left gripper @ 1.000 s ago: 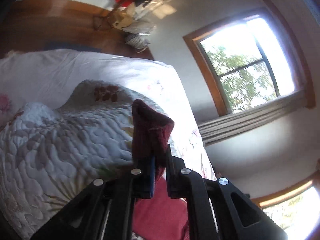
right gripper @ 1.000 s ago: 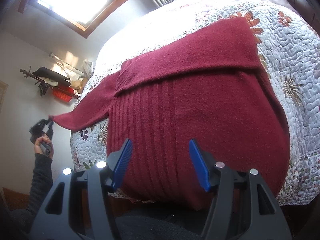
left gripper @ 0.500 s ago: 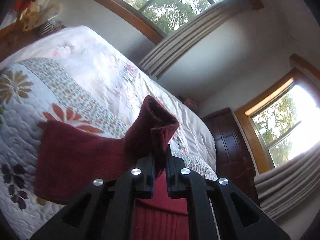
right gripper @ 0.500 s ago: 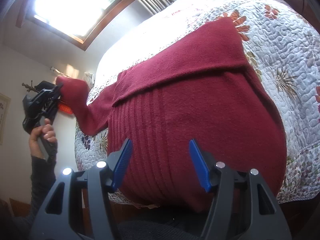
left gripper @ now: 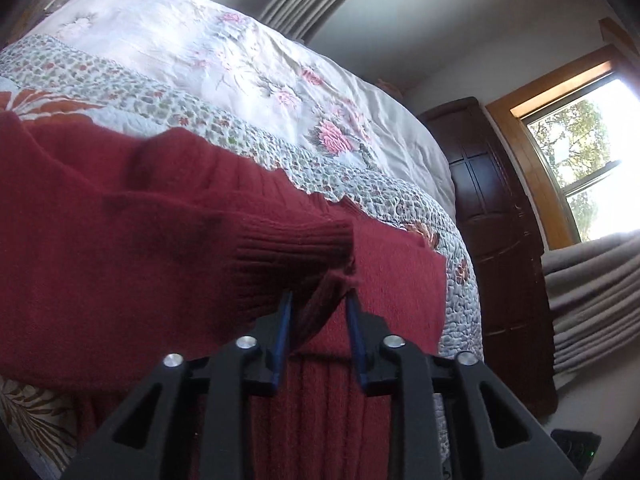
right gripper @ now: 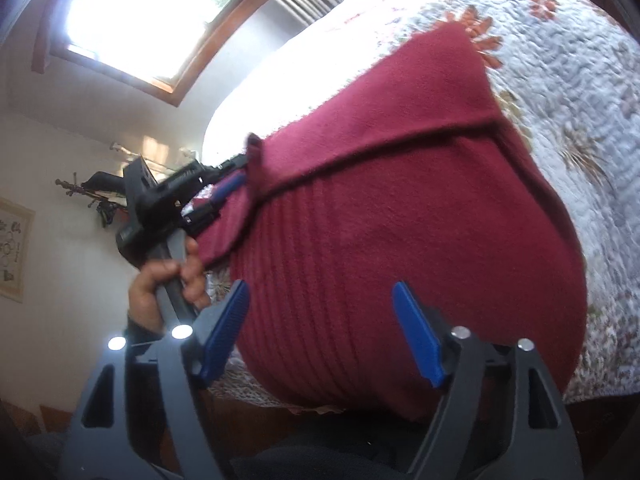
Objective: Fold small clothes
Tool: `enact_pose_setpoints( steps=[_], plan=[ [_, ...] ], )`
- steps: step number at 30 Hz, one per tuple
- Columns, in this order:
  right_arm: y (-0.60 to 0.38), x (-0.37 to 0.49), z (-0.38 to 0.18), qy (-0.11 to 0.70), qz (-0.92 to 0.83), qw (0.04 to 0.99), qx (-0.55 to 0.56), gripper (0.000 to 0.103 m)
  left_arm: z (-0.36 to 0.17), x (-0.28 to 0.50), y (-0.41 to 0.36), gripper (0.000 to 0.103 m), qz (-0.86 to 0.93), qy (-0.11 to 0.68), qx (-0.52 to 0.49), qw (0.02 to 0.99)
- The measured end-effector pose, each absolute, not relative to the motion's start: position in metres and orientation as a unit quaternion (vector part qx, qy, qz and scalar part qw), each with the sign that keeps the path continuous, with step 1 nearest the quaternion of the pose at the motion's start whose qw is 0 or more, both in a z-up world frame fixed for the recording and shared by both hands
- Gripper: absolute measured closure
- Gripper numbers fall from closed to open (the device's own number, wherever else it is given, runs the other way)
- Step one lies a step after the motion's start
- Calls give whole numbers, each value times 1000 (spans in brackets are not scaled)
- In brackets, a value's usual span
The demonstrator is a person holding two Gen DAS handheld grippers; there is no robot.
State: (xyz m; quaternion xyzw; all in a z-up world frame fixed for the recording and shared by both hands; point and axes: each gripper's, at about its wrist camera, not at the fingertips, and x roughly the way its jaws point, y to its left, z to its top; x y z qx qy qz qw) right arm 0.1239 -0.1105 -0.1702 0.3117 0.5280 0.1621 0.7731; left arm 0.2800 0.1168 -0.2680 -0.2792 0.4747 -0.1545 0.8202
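Note:
A dark red knit sweater [right gripper: 400, 208] lies flat on the quilted bed [right gripper: 580, 80], its right sleeve folded across the chest. The left sleeve [left gripper: 140, 220] is carried over the body, with its ribbed cuff [left gripper: 320, 248] hanging between the fingers of my left gripper [left gripper: 319, 306]. Those jaws stand apart, and the cuff is loose between the blue pads. In the right wrist view the left gripper [right gripper: 224, 196] sits at the sweater's left shoulder. My right gripper [right gripper: 319, 285] hovers open above the sweater's hem, holding nothing.
The floral quilt [left gripper: 240, 60] covers the whole bed. A dark wooden cabinet [left gripper: 500, 220] and a window [left gripper: 580, 152] stand beyond its far side. A hand [right gripper: 160, 280] holds the left gripper's handle. Clutter [right gripper: 92, 196] hangs on the wall at the left.
My left gripper swung the sleeve from out at the side up and over onto the sweater's body, and its jaws have widened around the cuff. My right gripper stayed open over the hem.

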Motion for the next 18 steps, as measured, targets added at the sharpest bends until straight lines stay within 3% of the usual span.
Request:
enact_pose_setpoints(
  steps=[1, 7, 11, 18],
  plan=[
    [-110, 133, -167, 521, 176, 770, 324, 23, -262, 272, 118, 48, -156, 469, -280, 823],
    [-86, 222, -164, 524, 258, 725, 365, 22, -240, 201, 161, 23, -133, 456, -314, 822],
    [-60, 285, -200, 575, 280, 656, 400, 35, -251, 143, 191, 23, -104, 462, -337, 814],
    [-34, 328, -242, 636, 249, 628, 373, 35, -281, 69, 234, 22, -18, 463, -407, 787]
  ],
)
